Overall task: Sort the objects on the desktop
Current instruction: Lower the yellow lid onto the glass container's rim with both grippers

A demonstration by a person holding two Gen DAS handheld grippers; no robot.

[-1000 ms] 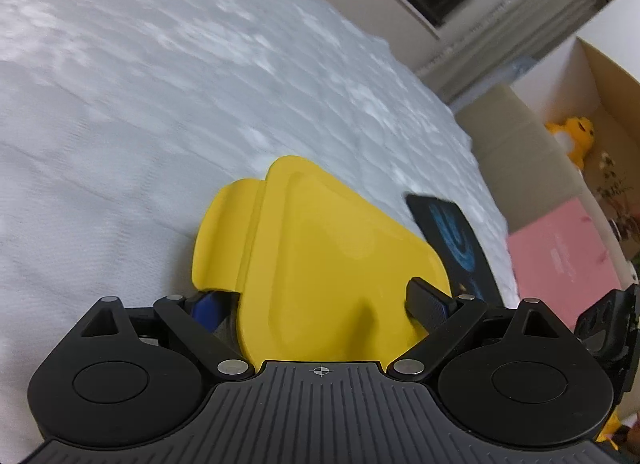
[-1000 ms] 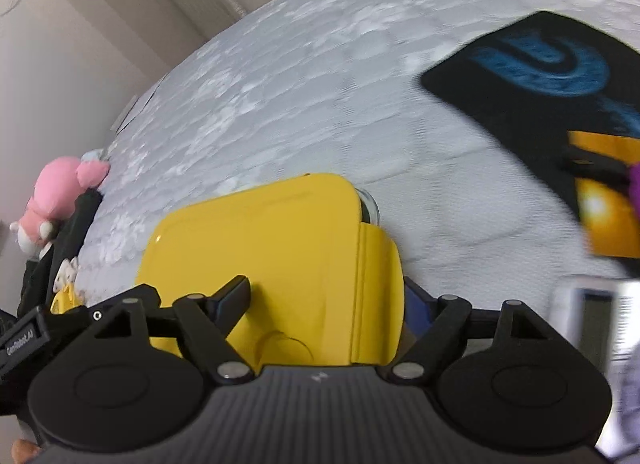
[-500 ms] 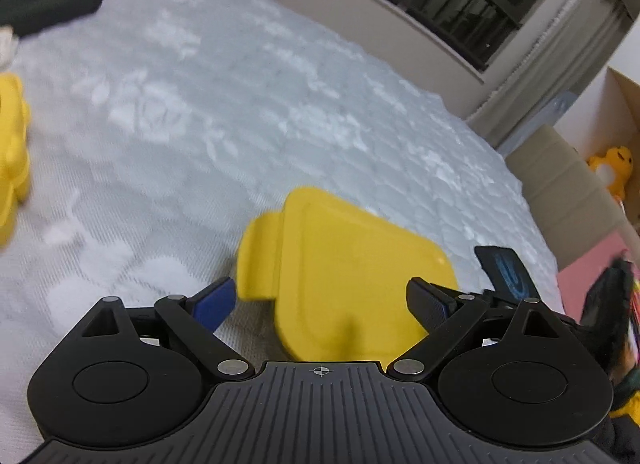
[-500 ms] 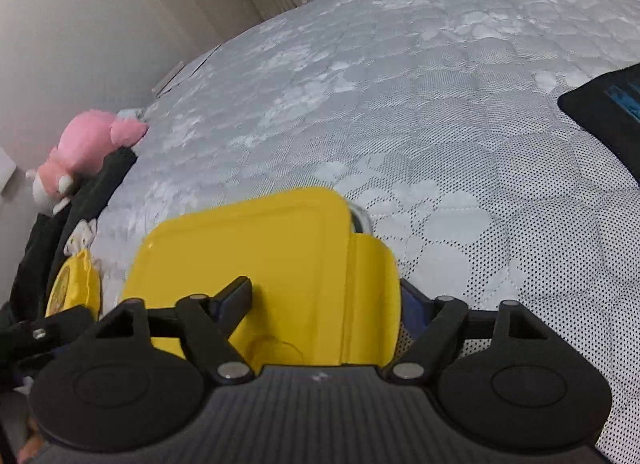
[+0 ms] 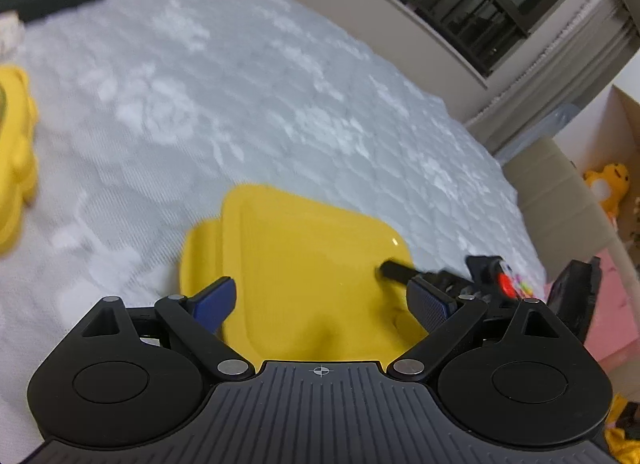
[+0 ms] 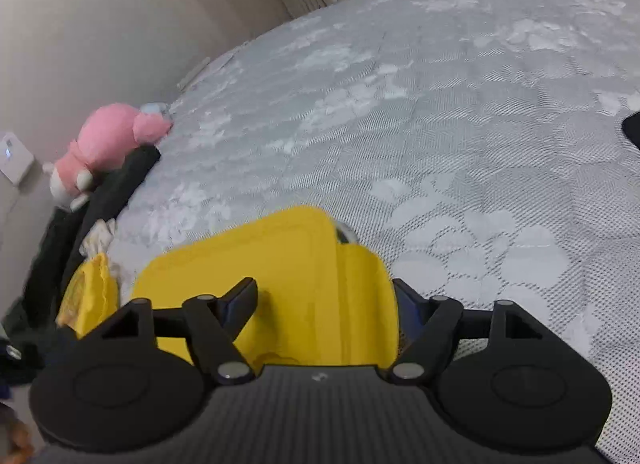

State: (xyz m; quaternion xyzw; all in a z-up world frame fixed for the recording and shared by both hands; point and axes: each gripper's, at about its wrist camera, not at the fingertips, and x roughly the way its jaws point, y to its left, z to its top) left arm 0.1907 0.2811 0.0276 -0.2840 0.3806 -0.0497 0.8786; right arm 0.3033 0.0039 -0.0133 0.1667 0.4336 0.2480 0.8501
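A yellow lidded box (image 5: 308, 268) with a flap clasp on one side is held above a grey quilted bed (image 5: 240, 103). My left gripper (image 5: 320, 300) is shut on one end of it, blue pads against its sides. My right gripper (image 6: 324, 300) is shut on the other end of the box (image 6: 280, 264), with the clasp by its right finger. The right gripper's black finger shows at the box's right edge in the left wrist view (image 5: 400, 274).
A pink plush toy (image 6: 108, 143) lies on dark cloth (image 6: 112, 191) at the bed's far left edge. A yellow flower-shaped item (image 5: 14, 167) lies on the bed to the left. A pink box (image 5: 616, 304) and a cardboard box with a yellow plush (image 5: 608, 183) stand to the right.
Both grippers have carried the yellow box leftward across the bed. The black mouse pad has slid out of view; the pink plush and yellow flower item have come into view.
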